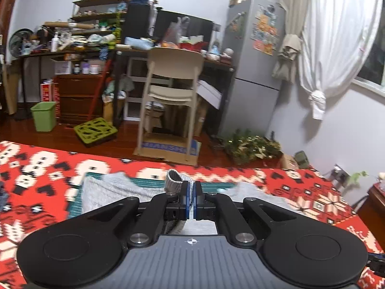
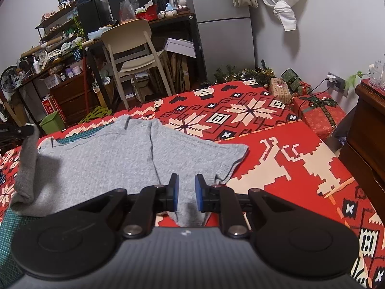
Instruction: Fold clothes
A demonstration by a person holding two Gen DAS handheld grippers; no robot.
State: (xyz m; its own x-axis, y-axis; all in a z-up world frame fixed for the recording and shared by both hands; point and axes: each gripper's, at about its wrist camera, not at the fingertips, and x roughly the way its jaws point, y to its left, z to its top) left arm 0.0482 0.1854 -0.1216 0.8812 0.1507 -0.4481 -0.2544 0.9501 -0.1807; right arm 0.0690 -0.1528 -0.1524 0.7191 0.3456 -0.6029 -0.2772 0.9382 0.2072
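Grey knit sweater [image 2: 134, 159] lies flat on bed, over red patterned blanket [image 2: 276, 154] and green grid mat [image 2: 9, 224]. Soft, ribbed cloth. Left tongs [image 1: 191, 192] squeezed tight on ribbed sleeve cuff [image 1: 173, 180], sleeve lifted up off bed. Right tongs [image 2: 186, 187] held apart, blue pads [image 2: 198, 195] with gap, nothing inside, hanging over sweater's near edge. Cream plastic chair [image 2: 134, 55] stands behind bed.
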